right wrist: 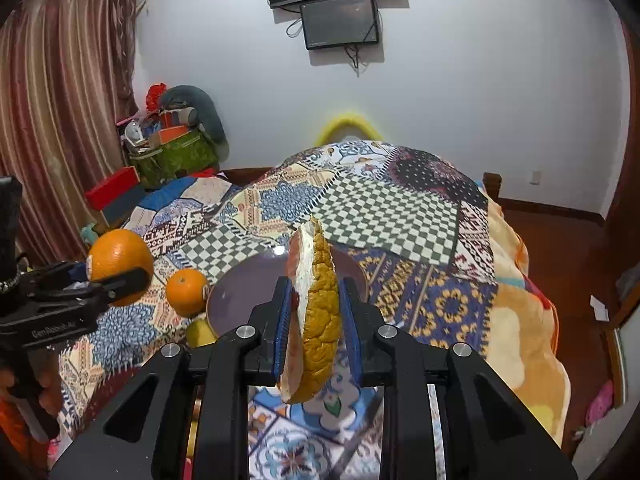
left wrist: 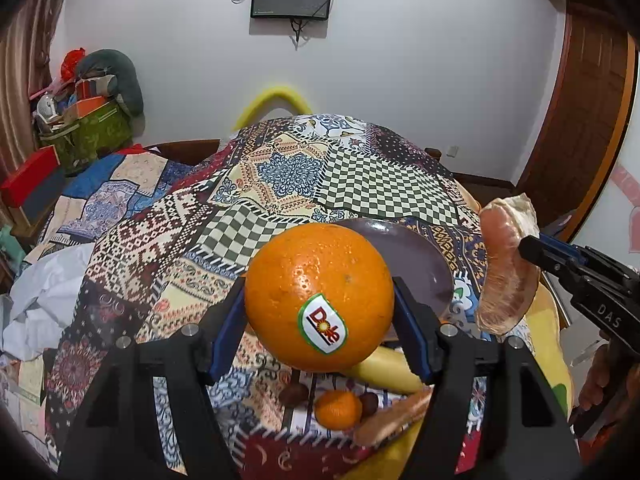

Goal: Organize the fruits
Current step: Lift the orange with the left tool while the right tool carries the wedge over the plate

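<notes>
My left gripper point(left wrist: 320, 300) is shut on a big orange point(left wrist: 320, 296) with a Dole sticker and holds it above the bed; it also shows in the right wrist view point(right wrist: 120, 258). My right gripper point(right wrist: 316, 300) is shut on a pomelo wedge point(right wrist: 316, 312) with yellow rind, held in the air; the wedge also shows in the left wrist view point(left wrist: 506, 268). A purple plate point(left wrist: 416, 264) lies on the patchwork cloth point(left wrist: 280, 176) between the two. A small orange point(left wrist: 338, 408), a banana point(left wrist: 384, 368), two dark round fruits point(left wrist: 294, 394) and another wedge point(left wrist: 392, 416) lie below the left gripper.
The cloth covers a bed with a raised hump at the back. A second small orange point(right wrist: 186, 292) sits left of the plate point(right wrist: 248, 296). Boxes and bags point(right wrist: 168, 148) stand at the back left by a curtain. A wooden floor point(right wrist: 560, 248) lies on the right.
</notes>
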Demonstrator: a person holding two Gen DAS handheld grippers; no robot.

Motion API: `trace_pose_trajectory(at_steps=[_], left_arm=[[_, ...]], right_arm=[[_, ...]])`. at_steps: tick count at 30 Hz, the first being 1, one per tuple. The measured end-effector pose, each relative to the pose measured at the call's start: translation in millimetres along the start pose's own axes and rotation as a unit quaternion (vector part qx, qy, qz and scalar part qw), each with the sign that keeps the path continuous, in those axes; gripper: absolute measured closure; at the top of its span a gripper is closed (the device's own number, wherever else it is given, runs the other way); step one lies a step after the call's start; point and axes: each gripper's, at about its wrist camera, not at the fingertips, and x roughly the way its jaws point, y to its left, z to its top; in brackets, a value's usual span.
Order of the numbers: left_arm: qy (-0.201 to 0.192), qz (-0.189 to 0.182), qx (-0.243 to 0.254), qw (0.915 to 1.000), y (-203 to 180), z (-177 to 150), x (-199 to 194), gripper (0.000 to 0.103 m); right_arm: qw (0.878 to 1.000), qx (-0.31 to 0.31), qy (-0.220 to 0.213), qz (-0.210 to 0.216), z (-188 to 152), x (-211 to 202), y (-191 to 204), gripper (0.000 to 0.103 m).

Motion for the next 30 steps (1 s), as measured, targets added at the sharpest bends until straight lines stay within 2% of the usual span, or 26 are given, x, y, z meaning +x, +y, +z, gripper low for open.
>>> trace_pose_trajectory(at_steps=[5,10,30], left_arm=[[0.005,-0.002,0.003,1.0000,-0.9,7.8,18.0,0.036],[0.014,-0.004,0.006,0.9999,0.3,14.6,37.8,0.036],[0.095,-0.009,0.019,0.9953,-0.8,19.3,118.9,0.036]], right_arm=[[1.000,-0.003,0.000,0.010,7.1,11.9,1.7,0.085],[1.000,-0.010,0.019,0.017,8.9,35.4,2.8,0.086],[0.996,-0.021,0.084,0.032,18.1,111.1,-7.7,0.087]])
